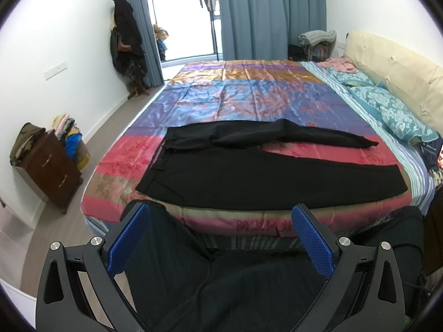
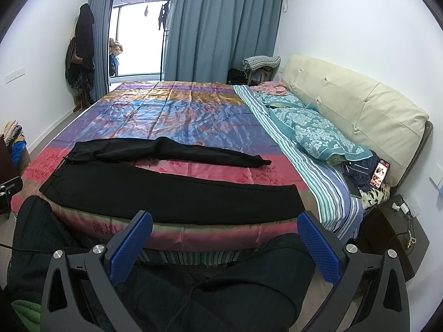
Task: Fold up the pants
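Black pants (image 1: 249,174) lie spread on the colourful bedspread (image 1: 249,96), waist to the left, legs running right. The near leg lies flat along the bed's front edge; the far leg (image 1: 304,135) is twisted and narrower. They also show in the right wrist view (image 2: 166,191). My left gripper (image 1: 221,238) is open and empty, held back from the bed's near edge, over dark clothing. My right gripper (image 2: 224,243) is open and empty, also short of the bed edge.
Teal pillows (image 2: 318,135) and a cream headboard (image 2: 360,110) are at the right. A phone (image 2: 380,173) leans by the headboard. A dark nightstand (image 2: 393,221) stands at the right, a brown drawer cabinet (image 1: 49,166) at the left. Blue curtains (image 2: 216,27) hang at the back.
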`<state>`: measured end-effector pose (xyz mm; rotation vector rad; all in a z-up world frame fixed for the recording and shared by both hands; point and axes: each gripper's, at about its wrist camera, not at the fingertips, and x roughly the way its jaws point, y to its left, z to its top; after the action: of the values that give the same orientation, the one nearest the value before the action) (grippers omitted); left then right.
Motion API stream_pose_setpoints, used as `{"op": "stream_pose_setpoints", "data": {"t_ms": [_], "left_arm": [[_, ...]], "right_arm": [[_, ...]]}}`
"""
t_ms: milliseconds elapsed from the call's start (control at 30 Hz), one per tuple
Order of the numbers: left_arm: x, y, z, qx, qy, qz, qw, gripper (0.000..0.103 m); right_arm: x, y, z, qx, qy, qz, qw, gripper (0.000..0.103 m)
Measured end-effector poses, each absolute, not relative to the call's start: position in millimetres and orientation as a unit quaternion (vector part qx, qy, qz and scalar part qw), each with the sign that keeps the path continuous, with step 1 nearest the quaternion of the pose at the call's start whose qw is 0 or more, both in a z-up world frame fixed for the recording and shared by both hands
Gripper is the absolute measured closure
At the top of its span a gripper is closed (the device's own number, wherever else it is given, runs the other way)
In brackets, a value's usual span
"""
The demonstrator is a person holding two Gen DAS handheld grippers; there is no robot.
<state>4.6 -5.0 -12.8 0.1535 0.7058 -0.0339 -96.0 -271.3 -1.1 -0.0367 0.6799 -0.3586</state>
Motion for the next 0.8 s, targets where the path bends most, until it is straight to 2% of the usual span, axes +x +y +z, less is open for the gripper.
{"op": "stream_pose_setpoints", "data": {"t_ms": [333, 800], "left_arm": [[4.2, -5.8, -13.0, 0.086, 0.335, -0.012, 0.938, 0.001], [3.3, -1.1, -19.0, 0.058, 0.362, -0.023, 0.93, 0.001]], "right_arm": [[-95.4, -270.4, -4.9, -0.017, 0.334, -0.174, 0.926, 0.0], [-92.7, -270.7, -8.0, -0.013, 0.339, -0.172, 0.925, 0.0]]}}
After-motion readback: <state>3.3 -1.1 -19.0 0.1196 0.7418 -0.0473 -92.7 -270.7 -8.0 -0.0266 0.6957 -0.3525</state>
